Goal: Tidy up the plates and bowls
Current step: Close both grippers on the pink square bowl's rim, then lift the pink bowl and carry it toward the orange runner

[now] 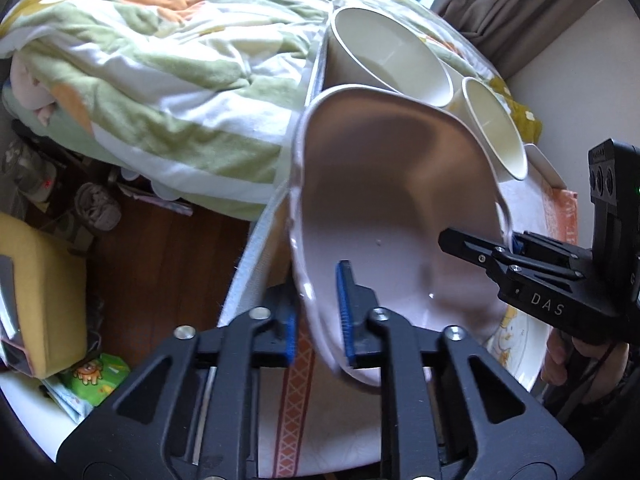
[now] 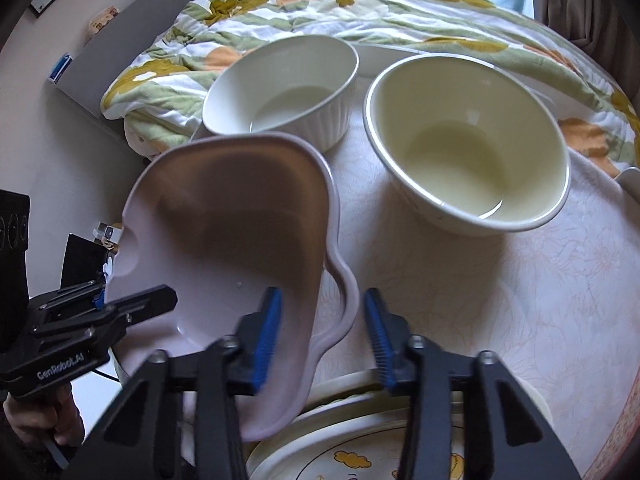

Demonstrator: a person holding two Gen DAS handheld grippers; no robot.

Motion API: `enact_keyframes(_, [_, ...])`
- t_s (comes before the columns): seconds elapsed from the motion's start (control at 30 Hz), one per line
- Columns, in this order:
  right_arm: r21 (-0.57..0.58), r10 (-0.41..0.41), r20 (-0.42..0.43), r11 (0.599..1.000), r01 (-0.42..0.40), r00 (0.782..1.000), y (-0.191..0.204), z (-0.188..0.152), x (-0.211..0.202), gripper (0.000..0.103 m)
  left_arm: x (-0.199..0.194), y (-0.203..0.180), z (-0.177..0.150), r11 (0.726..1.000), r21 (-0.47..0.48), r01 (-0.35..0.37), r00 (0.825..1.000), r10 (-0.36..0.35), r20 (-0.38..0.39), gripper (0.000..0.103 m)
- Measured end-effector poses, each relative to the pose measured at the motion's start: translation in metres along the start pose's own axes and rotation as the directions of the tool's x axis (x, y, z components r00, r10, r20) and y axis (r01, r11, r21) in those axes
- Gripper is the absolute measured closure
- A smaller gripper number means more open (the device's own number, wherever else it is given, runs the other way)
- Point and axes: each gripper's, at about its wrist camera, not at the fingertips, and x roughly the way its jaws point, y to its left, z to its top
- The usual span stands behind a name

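Observation:
A pale pink shaped plate [image 1: 384, 208] is held tilted above the table. My left gripper [image 1: 318, 320] is shut on its near rim, and it shows at the left of the right wrist view [image 2: 100, 304]. My right gripper [image 2: 320, 340] straddles the plate's [image 2: 240, 232] opposite rim with its jaws apart; in the left wrist view [image 1: 508, 244] its tips pinch the far rim. Two cream bowls stand behind: a ribbed one [image 2: 284, 84] and a wider one [image 2: 468, 144]. A cartoon-print plate [image 2: 360, 452] lies below.
The round table [image 2: 540, 300] carries a pale patterned cloth. A bed with a green and yellow quilt [image 1: 160, 80] lies just behind it. The floor to the left holds a yellow box [image 1: 40, 292] and clutter. A white dish [image 2: 384, 60] sits behind the bowls.

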Motion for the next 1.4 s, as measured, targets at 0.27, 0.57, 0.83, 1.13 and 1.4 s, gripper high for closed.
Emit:
enact_keyframes(0.27, [-0.028,-0.022,0.015,0.999,0.022,1.000,0.012,-0.004,-0.005,0.095,-0.010,-0.008,0.004,0.997,0.062,-0.044,0.999,0.041,0.035,0.095])
enact_keyframes(0.57, [0.001,-0.013,0.098,1.000,0.013,0.995,0.008,-0.018,-0.052,0.095,-0.050,-0.044,0.005,0.987,0.159,-0.039,0.996,0.027,0.081,0.095])
enact_keyframes(0.83, [0.078,-0.036,0.181,0.997,0.022,0.983,-0.038,-0.054,-0.112,0.094,-0.059,-0.132,-0.020,0.973,0.230,-0.015,0.994,-0.011,0.112,0.095])
enact_keyframes(1.13, [0.146,-0.084,0.198,0.988,0.055,0.977,-0.147,-0.132,-0.171,0.095,-0.020,-0.270,-0.085,0.958,0.286,0.020,0.997,-0.041,0.068,0.095])
enact_keyframes(1.4, [0.207,-0.128,0.170,0.974,0.091,0.977,-0.238,-0.185,-0.188,0.095,0.038,-0.362,-0.126,0.947,0.315,0.055,0.998,-0.062,0.011,0.095])
